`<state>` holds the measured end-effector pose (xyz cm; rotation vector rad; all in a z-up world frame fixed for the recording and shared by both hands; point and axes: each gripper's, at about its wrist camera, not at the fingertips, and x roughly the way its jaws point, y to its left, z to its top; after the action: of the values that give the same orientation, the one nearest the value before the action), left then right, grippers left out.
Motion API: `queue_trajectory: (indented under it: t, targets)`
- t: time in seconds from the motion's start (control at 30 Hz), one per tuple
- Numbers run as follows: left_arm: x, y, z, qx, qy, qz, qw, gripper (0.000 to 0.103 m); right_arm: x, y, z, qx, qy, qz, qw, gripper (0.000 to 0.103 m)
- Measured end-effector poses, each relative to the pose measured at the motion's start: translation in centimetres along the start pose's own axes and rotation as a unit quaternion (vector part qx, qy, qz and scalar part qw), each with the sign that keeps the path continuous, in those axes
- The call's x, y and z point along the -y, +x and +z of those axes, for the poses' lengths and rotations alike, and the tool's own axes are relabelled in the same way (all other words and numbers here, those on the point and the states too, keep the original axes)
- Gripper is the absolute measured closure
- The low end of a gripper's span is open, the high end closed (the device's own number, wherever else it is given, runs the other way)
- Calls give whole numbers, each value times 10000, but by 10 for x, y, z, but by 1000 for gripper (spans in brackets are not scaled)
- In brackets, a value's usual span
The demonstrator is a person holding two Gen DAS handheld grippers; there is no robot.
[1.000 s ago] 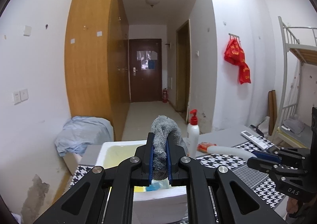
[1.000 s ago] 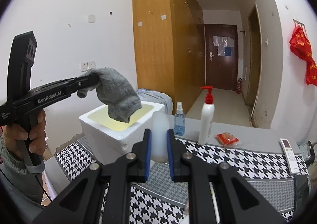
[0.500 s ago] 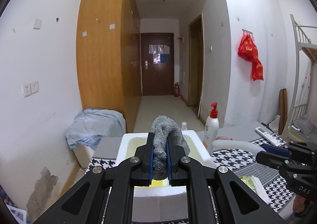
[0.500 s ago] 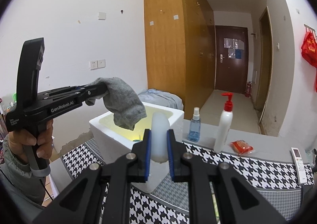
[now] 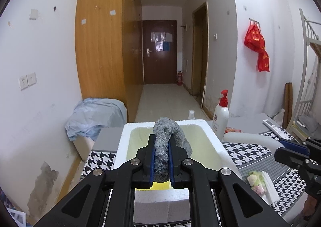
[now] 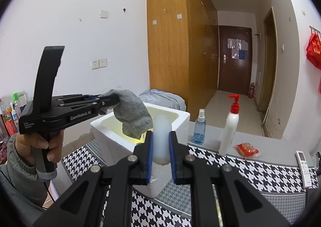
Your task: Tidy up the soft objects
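Note:
My left gripper (image 5: 161, 163) is shut on a grey sock (image 5: 167, 136) and holds it above the open white foam box (image 5: 123, 146) with a yellow inside. In the right wrist view the left gripper (image 6: 112, 100) shows with the sock (image 6: 134, 116) hanging over the box (image 6: 112, 136). My right gripper (image 6: 161, 152) is shut on a soft white foam roll (image 6: 161, 136), just right of the box. In the left wrist view the roll (image 5: 250, 138) and right gripper (image 5: 289, 147) reach in from the right.
A white pump bottle (image 6: 229, 126), a blue spray bottle (image 6: 199, 126), a red packet (image 6: 245, 149) and a remote (image 6: 304, 163) stand on the houndstooth-covered table (image 6: 260, 172). A tissue pack (image 5: 260, 183) lies right of the box. A blue cloth heap (image 5: 94, 114) is by the wall.
The left gripper has carried the sock forward and down over the foam box. The right gripper with the foam roll has moved closer to the box.

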<state>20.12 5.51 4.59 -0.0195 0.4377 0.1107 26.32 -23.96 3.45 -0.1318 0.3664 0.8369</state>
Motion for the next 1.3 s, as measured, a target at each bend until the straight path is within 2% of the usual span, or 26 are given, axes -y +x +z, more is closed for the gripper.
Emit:
queue_trajectory:
  t: [0.1,0.13,0.17,0.23,0.3,0.37,0.43,0.73,1.3]
  targets:
    - [-2,5,-2,-83,-21,-35,10000,85,0,1,0,-6,13,-39,10000,85]
    - [-2,6,-2,-94,-28,-41,9999,72,1,1,-1,-16,16,-49,10000,85]
    - [-3,6,-3,-84,-59,-48,9999,53,1,2,-1,-24,22,-55,10000,85]
    - [-4,4,-2,-34,-101,-29,9999,31,1,3,-1,-34,35,-66,10000,85]
    - [-5,1,-3,52,-133,53,9999,24,1,4,-1,-44,39,-75,10000,85]
    - [-4,0,-4,82,-33,188,9998,13,0,7,-1,-73,37,-113,9999,85]
    - [-4,-2,-6,136,34,331,9994,8,0,9,0,-87,42,-123,9999,85]
    - [-12,-10,-11,251,17,466,9986,1,-9,10,4,-72,-52,-81,9999,84]
    - [-27,-33,-24,483,-32,605,9970,1,-25,34,13,-262,-199,3,9995,84]
